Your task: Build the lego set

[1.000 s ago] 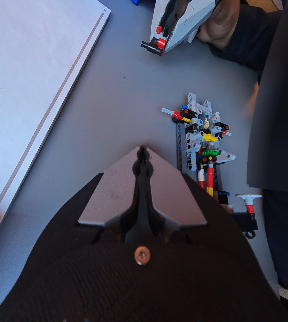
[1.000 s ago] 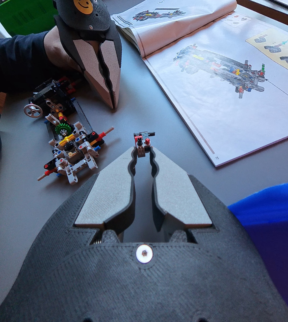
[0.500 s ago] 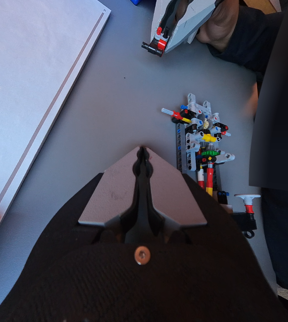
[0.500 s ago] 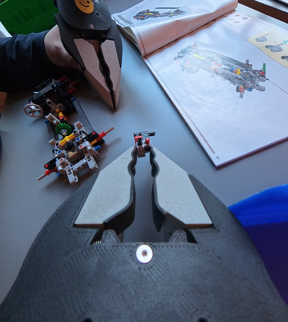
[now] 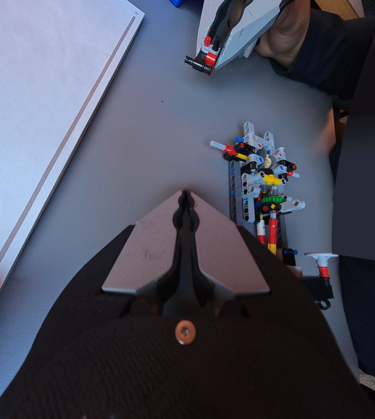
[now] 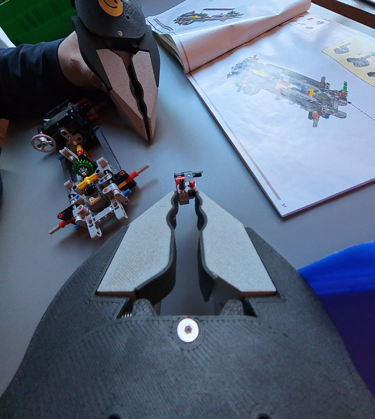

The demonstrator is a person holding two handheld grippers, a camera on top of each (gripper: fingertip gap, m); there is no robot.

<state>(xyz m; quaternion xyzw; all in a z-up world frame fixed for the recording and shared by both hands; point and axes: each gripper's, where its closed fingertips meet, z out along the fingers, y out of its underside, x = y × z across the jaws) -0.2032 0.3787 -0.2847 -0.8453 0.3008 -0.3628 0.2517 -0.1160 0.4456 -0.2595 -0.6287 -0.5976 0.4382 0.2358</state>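
On the grey desk (image 6: 204, 140), nothing has shifted over the last second: both grippers hold the same poses, so this reads as a pause, not a move.

The right gripper (image 6: 186, 195) stays clamped on a small brick piece (image 6: 185, 183), red, black and grey, both fingertips pressing its sides, the piece poking out past the tips just above the desk. From the left wrist view the same piece (image 5: 204, 60) shows gripped at the tips of that far gripper.

The left gripper (image 5: 184, 192) is together, fingers meeting with nothing between them, tip down close to the desk, just beside the brick chassis (image 5: 263, 181). That chassis (image 6: 89, 181) lies flat, green gear and yellow axle on top, a little steering wheel (image 6: 43, 143) at its far end, well apart from the held piece.

The open booklet (image 6: 295, 127) lies to the right of both.

Containers: a blue bin (image 6: 352, 283) at the right edge and a green one (image 6: 32, 20) far back; their contents are out of sight.
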